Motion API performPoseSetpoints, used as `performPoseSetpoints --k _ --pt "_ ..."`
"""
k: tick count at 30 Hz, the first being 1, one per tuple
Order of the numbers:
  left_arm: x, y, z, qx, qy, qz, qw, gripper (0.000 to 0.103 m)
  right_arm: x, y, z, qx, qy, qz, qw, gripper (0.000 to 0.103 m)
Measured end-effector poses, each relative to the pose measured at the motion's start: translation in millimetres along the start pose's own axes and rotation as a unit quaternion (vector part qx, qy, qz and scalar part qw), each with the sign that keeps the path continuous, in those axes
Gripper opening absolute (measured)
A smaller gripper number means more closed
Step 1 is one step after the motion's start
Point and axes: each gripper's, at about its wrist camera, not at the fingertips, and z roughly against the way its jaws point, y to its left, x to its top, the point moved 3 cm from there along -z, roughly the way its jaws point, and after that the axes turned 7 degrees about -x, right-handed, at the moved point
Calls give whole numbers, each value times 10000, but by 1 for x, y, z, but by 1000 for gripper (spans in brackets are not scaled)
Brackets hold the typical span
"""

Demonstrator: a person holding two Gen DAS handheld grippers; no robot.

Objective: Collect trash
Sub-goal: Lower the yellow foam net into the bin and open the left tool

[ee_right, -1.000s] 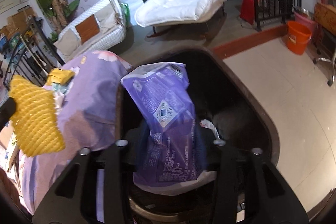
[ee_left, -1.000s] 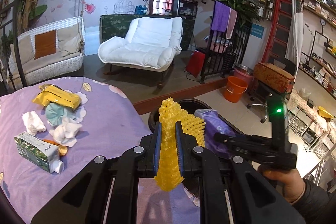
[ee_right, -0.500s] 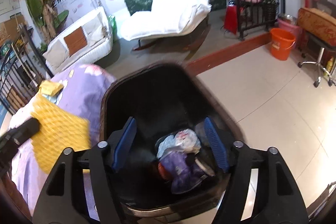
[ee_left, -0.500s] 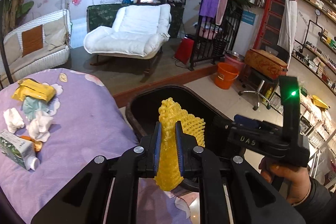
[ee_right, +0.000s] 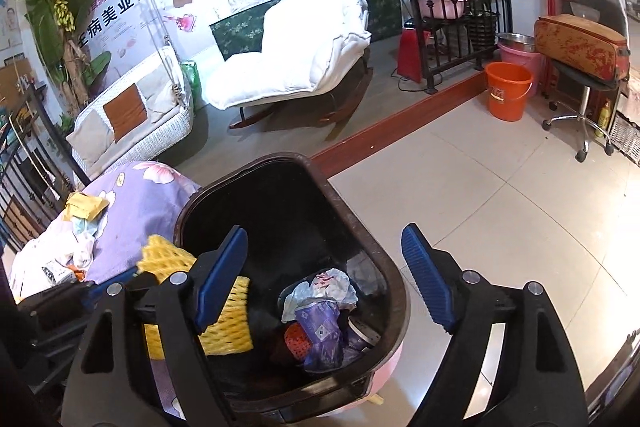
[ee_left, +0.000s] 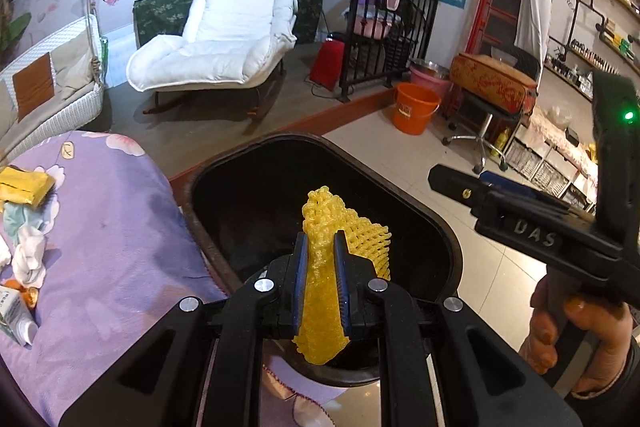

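the left tongs [ee_left: 320, 277] are pinched nearly shut on a yellow foam net [ee_left: 328, 255], the blue pads pressing it from both sides, so it stands up between them and hangs out below; it sits over the near left edge of the black bin [ee_left: 420, 211], not yet let go; the right tongs [ee_right: 324, 281] stand wide apart with nothing between them, their jaws having just been opening, and they hang above the bin's mouth; down in the bin lie a purple packet [ee_right: 320, 331], a crumpled white wrapper [ee_right: 320, 287] and something red [ee_right: 296, 341], so part of the job looks done.

more rubbish waits on the purple flowered cloth [ee_left: 120, 227] just beside the bin: a yellow packet [ee_left: 24, 185], white tissues [ee_left: 28, 259] and a small carton [ee_left: 14, 315] at the left edge.

what could go wrong from here; the net is light and springy, and it is close to the rim nearest the cloth, so if the left tongs let go where they are it may catch on the rim or bounce back onto the cloth instead of falling in; its mesh may also snag on the ridged pads and cling when they part; the two tools are near each other over the same opening, so a hasty swing by either could knock the other or tip the bin.
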Motion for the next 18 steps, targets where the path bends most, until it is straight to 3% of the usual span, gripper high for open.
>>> performPoseSetpoints --k 5,8,10,12,18 --pt "1 -3 -11 40 145 -30 9999 14 1 -2 -1 -32 10 -48 10000 80" --pt "0 -3 -15 38 258 -87 9996 21 2 -5 -1 -44 14 -81 10000 81" --pt "-2 -3 -16 112 275 -128 9995 47 3 -7 -2 -55 17 -91 9999 81" --pt "-4 -4 -13 129 216 -175 9995 67 4 -8 -2 -67 7 -100 9999 82" --pt "-8 -9 -1 212 70 -370 9991 82 7 -9 -4 -16 42 -103 9999 84"
